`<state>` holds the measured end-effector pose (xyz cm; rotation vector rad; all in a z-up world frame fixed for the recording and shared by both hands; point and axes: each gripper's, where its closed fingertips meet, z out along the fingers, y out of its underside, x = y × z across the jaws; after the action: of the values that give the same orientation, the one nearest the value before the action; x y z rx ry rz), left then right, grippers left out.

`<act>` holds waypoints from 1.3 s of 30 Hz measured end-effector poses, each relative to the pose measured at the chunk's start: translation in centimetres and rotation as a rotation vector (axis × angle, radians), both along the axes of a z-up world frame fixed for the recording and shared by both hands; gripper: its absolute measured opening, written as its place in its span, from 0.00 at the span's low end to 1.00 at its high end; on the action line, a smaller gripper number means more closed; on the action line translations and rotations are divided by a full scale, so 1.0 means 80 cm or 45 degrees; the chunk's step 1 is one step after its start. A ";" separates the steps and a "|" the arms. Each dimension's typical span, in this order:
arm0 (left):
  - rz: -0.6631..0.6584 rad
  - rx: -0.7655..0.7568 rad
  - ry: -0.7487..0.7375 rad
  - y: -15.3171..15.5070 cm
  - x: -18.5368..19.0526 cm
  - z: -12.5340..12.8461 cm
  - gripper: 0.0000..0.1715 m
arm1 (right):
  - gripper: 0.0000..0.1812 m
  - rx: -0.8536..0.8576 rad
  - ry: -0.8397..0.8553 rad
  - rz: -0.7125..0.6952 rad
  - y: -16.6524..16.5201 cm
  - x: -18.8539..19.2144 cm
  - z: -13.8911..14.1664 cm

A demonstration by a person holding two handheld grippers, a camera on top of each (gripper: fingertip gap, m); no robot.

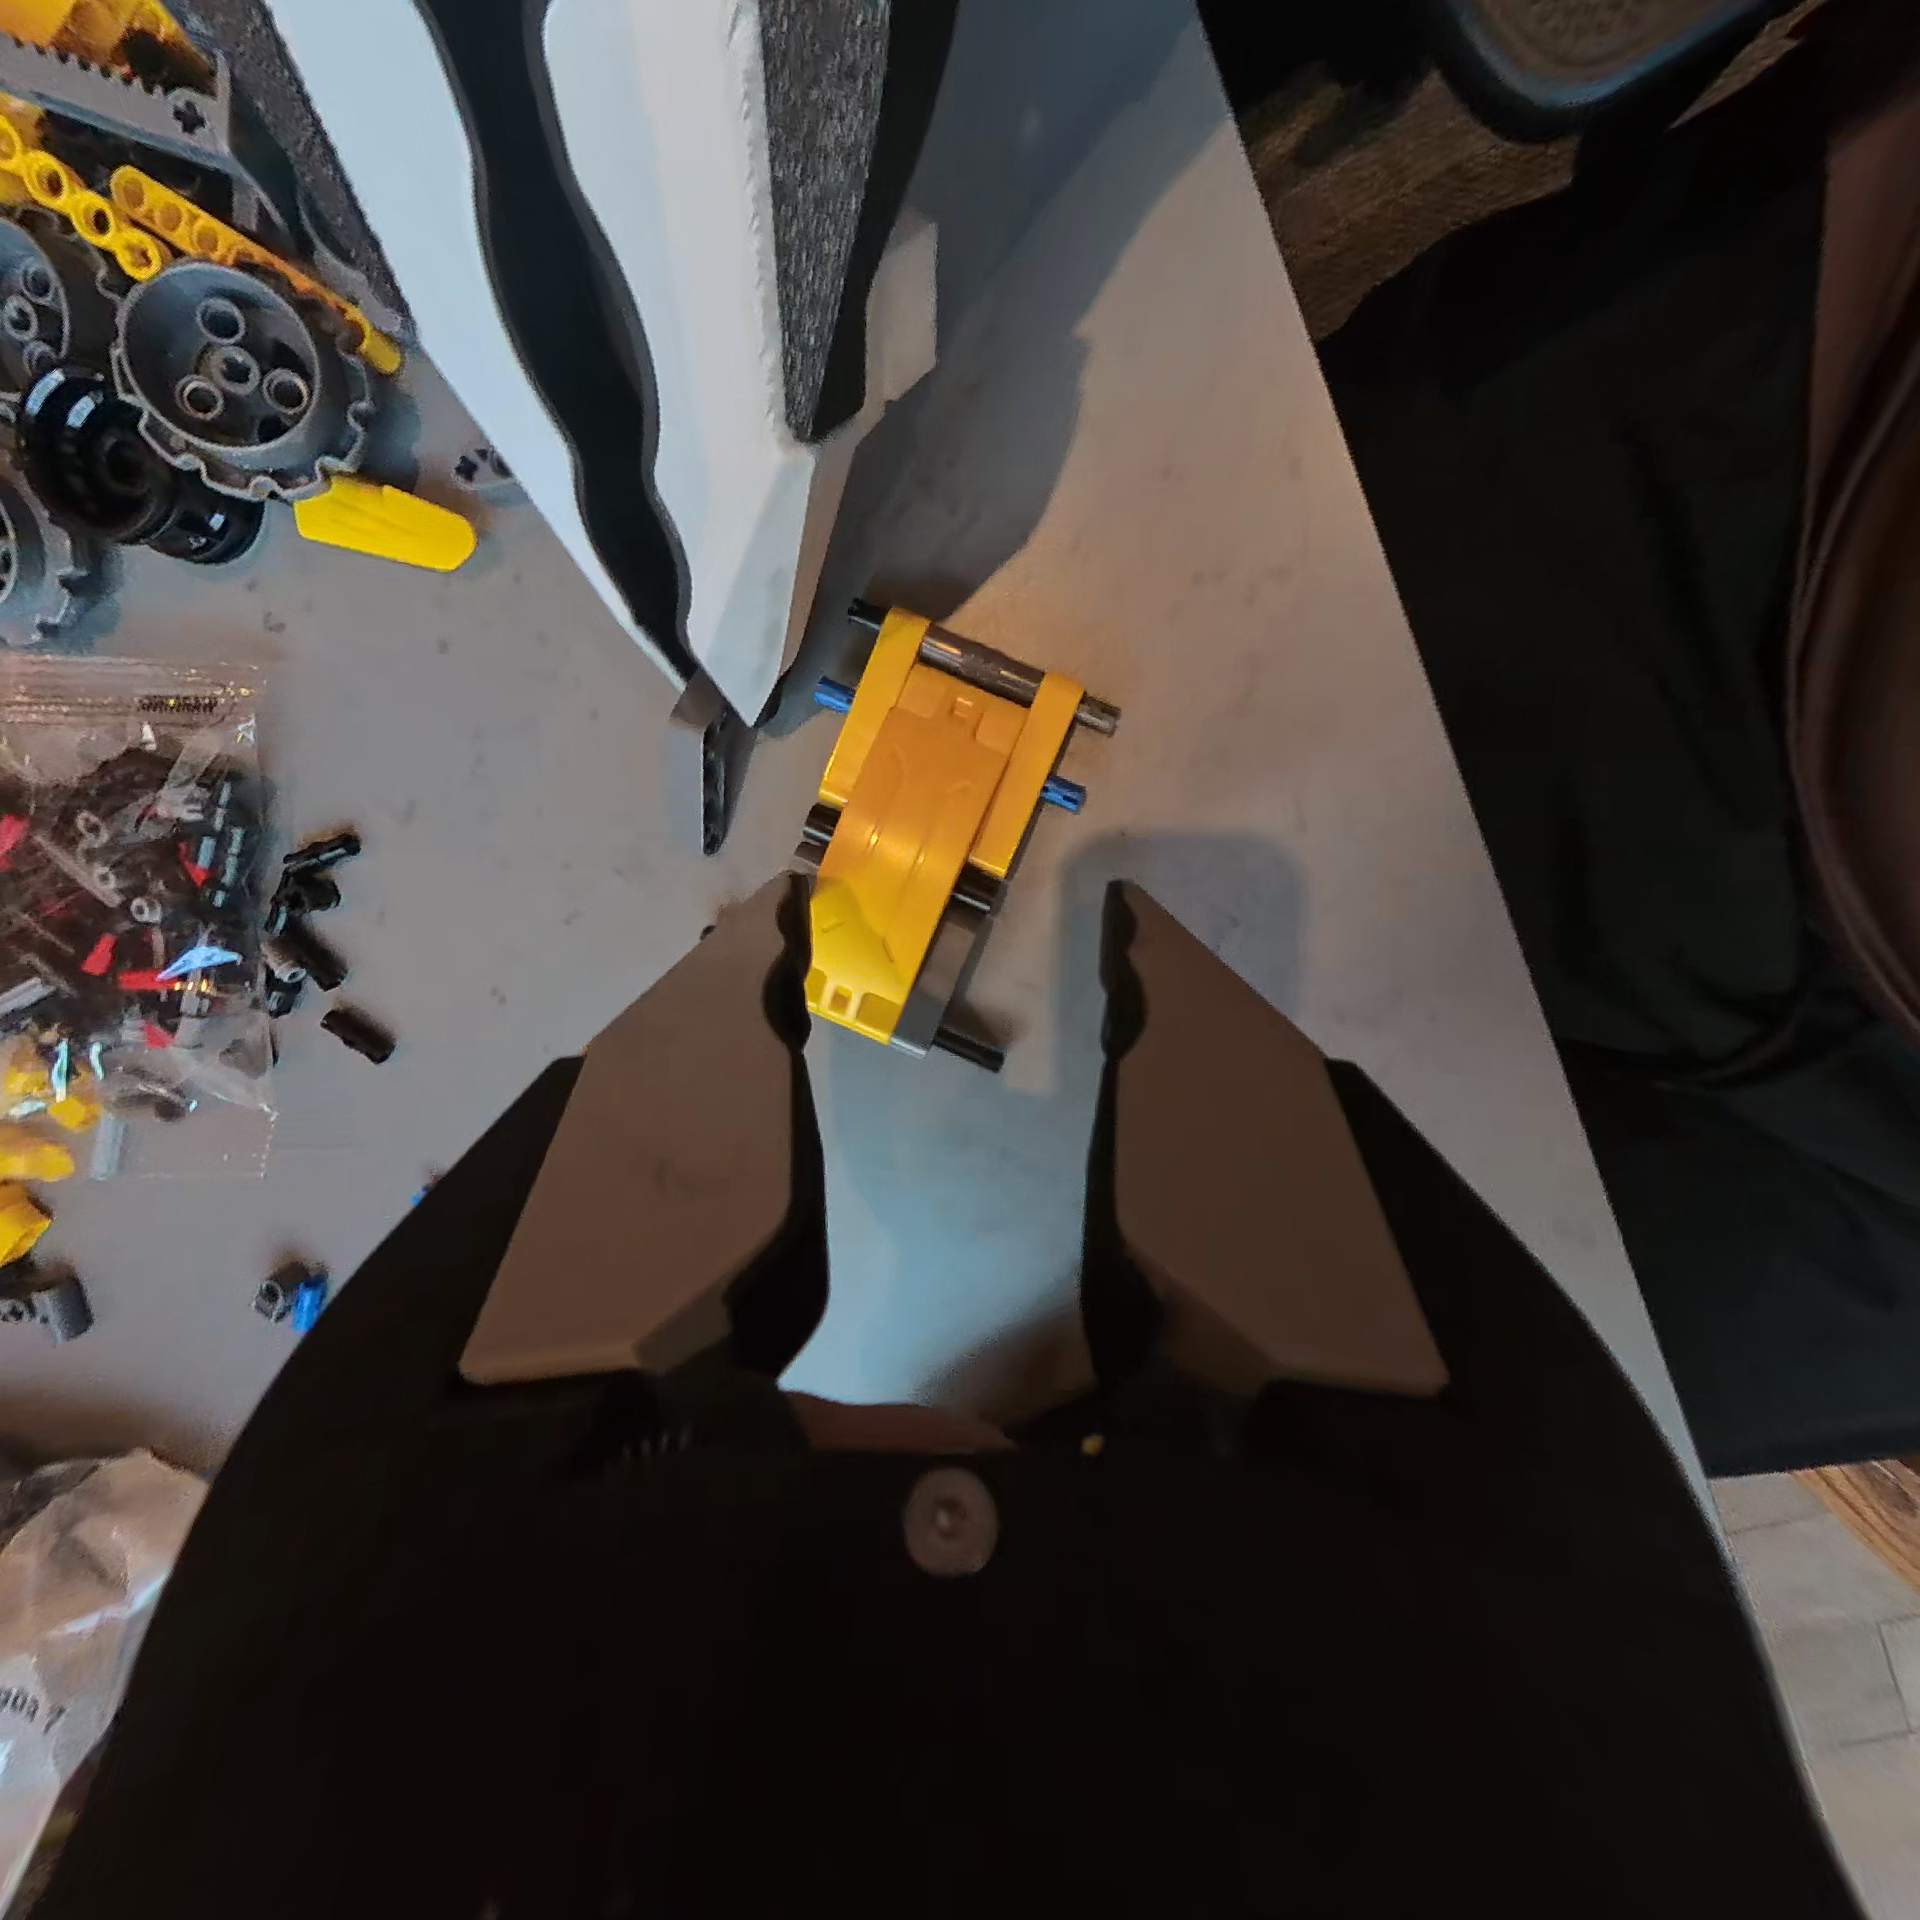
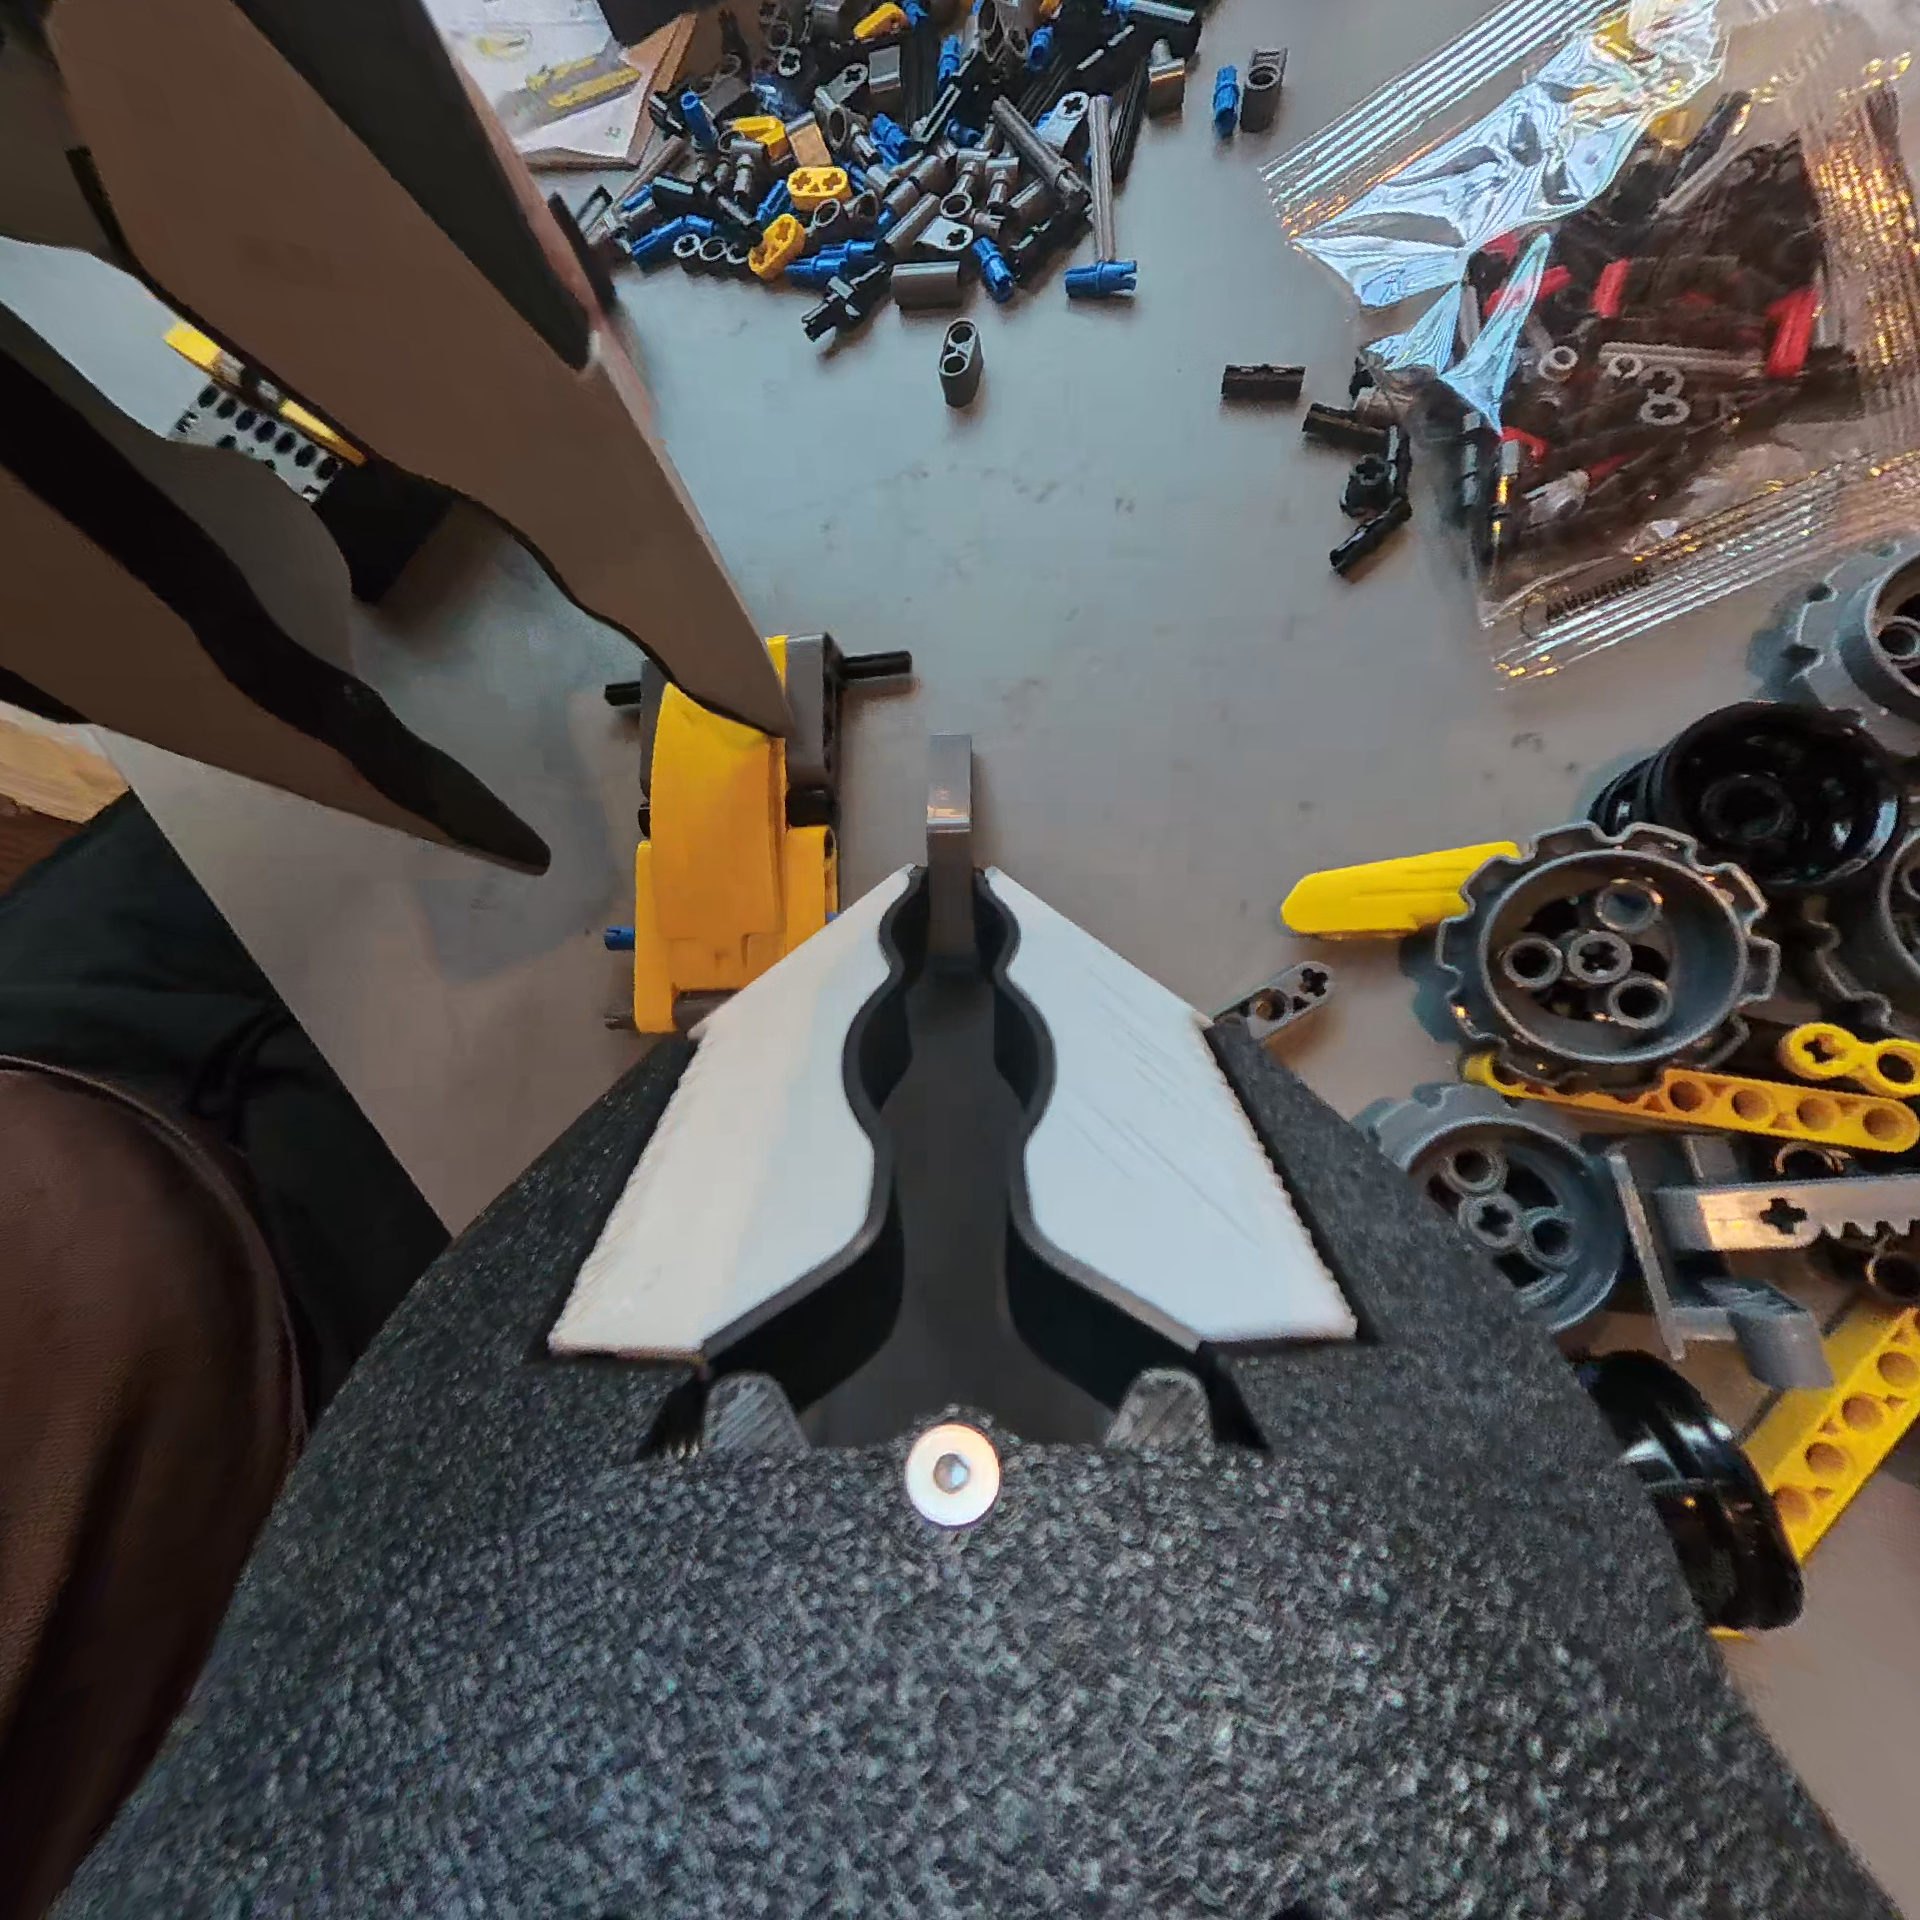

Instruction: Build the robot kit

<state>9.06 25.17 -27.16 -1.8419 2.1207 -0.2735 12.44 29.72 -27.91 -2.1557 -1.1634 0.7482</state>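
Observation:
A small yellow panel assembly point(image 1: 928, 821) with black axles and blue pins lies on the grey table. My left gripper point(image 1: 956, 899) is open, with its dark fingers either side of the assembly's near end. The left fingertip point(image 1: 792, 914) is at the panel's edge and the right one stands apart. My right gripper point(image 2: 949, 883), with white fingers, is shut on a short grey beam point(image 2: 948, 805) and holds it just beside the assembly point(image 2: 727, 862). In the left wrist view the right gripper point(image 1: 727, 701) comes in from above with the beam point(image 1: 715, 784) hanging from its tips.
Grey sprocket wheels point(image 2: 1595, 951), black wheels and yellow beams point(image 2: 1704, 1107) lie to the right. A clear bag of parts point(image 2: 1621, 343) and a pile of blue, black and grey pins point(image 2: 914, 156) lie beyond. The table edge point(image 1: 1475, 831) and a person's dark clothing are close by.

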 end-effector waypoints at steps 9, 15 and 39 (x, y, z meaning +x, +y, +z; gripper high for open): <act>0.185 0.406 -0.751 0.005 0.055 0.103 0.28 | 0.04 0.056 -0.004 -0.058 0.007 0.006 0.000; 0.350 0.446 -1.047 0.013 0.063 0.109 0.24 | 0.04 0.089 -0.013 -0.112 0.020 0.004 0.000; 0.637 0.176 -1.389 0.027 0.006 0.159 0.23 | 0.04 0.289 0.141 -0.265 0.057 -0.014 0.036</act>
<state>9.58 27.31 -14.46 -1.5113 0.8989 -0.7575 11.34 34.30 -25.00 -1.9816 -0.9036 0.6044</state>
